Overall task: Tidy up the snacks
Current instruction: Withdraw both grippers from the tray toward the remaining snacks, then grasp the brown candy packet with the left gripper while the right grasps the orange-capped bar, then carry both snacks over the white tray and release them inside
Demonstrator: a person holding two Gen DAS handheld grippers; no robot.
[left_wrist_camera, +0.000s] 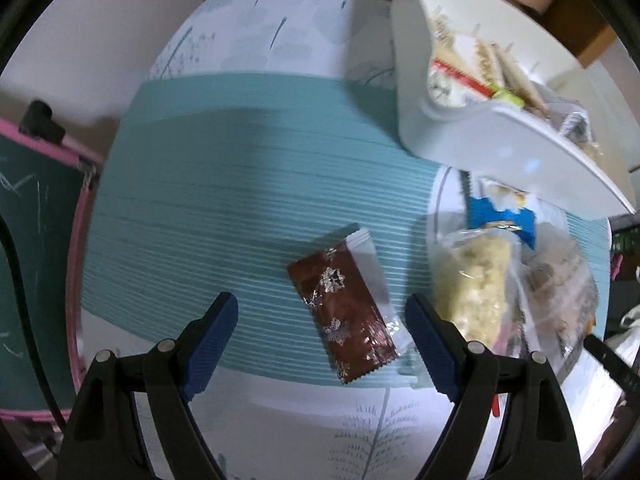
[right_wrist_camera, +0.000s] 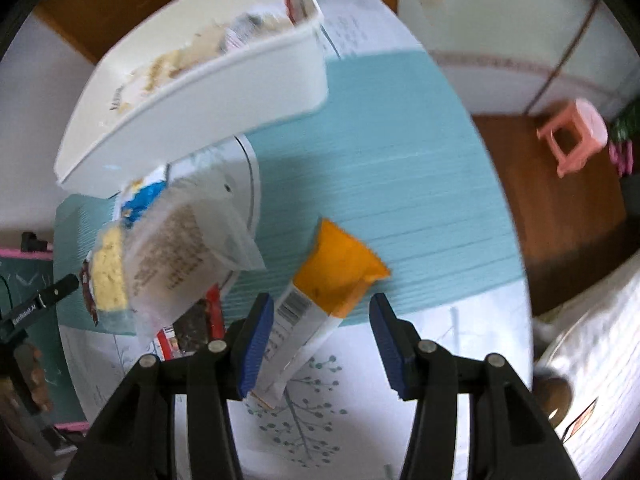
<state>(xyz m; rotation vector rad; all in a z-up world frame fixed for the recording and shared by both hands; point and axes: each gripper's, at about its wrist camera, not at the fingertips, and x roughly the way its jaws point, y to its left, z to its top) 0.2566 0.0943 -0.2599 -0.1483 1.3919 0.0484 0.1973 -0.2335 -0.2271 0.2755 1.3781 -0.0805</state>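
A brown snack packet with silver snowflakes [left_wrist_camera: 344, 312] lies on the teal mat [left_wrist_camera: 240, 184], between the open fingers of my left gripper [left_wrist_camera: 322, 344]. An orange and white snack packet [right_wrist_camera: 320, 300] lies across the mat edge, between the open fingers of my right gripper [right_wrist_camera: 320, 348]. A white bin [left_wrist_camera: 492, 136] holds several snacks; it also shows in the right wrist view [right_wrist_camera: 208, 92]. Below it a white plate [right_wrist_camera: 250, 184] carries clear-wrapped snacks [left_wrist_camera: 476, 292] and a blue packet [left_wrist_camera: 500, 216].
A green chalkboard with a pink frame [left_wrist_camera: 36, 240] stands left of the table. A pink stool [right_wrist_camera: 572, 136] stands on the wooden floor to the right. A leaf-print tablecloth [left_wrist_camera: 360, 432] covers the table under the mat.
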